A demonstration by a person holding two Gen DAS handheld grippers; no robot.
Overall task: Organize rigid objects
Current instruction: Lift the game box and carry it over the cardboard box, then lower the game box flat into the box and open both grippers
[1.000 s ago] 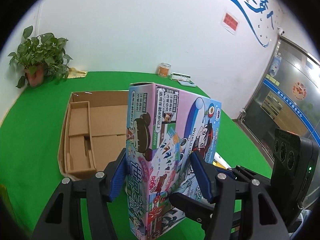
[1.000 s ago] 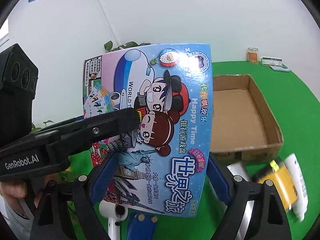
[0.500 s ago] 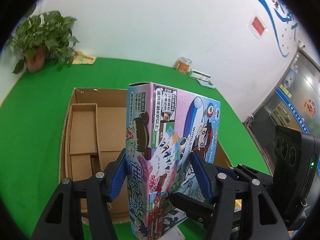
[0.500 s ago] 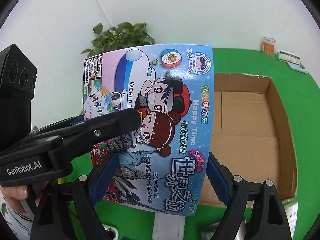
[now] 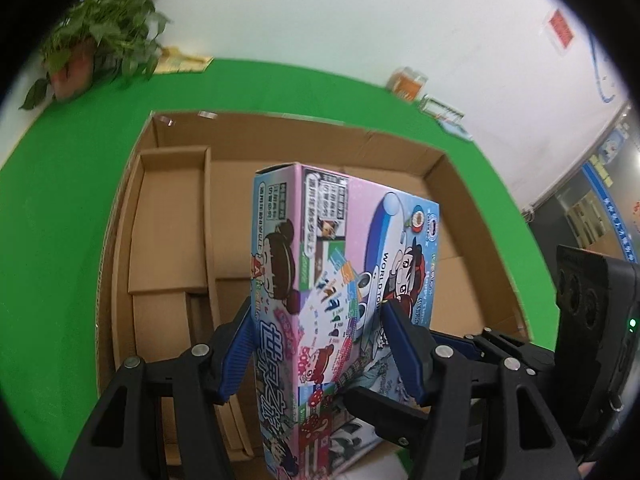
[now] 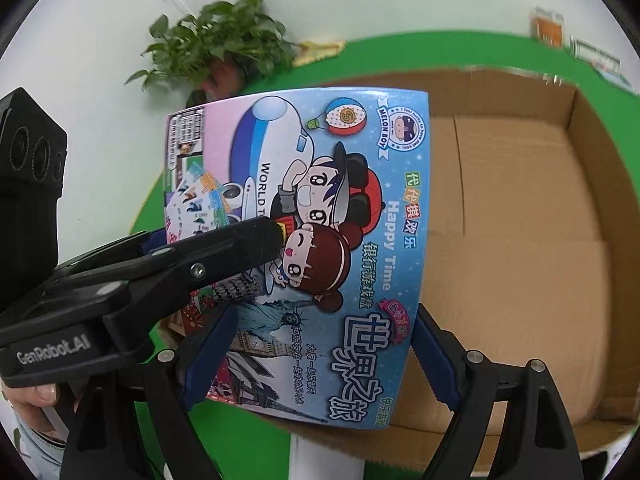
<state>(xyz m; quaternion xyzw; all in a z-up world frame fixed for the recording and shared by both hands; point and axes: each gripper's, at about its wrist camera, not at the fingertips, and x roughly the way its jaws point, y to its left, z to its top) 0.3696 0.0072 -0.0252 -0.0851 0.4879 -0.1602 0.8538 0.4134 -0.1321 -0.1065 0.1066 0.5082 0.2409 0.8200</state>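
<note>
A cartoon-printed game box [image 5: 340, 280] [image 6: 320, 200] hangs upright over an open cardboard carton [image 5: 280, 120] [image 6: 580, 120] on the green table. My left gripper [image 5: 316, 308] is shut on the box's thin sides, and one of its black fingers [image 6: 240, 240] crosses the printed front in the right wrist view. My right gripper [image 6: 322, 312] spans the box's width near its lower end. Its jaws are closing, and the blue pads touch both edges of the box. The box hides the carton's middle floor.
A folded cardboard insert [image 5: 168, 220] lies along the carton's left side. A potted plant [image 5: 100, 28] [image 6: 220, 44] and an orange jar [image 5: 406, 82] stand by the back wall. A white object [image 6: 324, 456] lies in front of the carton. A hand [image 6: 28, 396] holds the left gripper.
Both grippers carried the game box forward and down. It now hangs over the carton's opening, which fills much more of both views. The items in front of the carton have slid out of sight.
</note>
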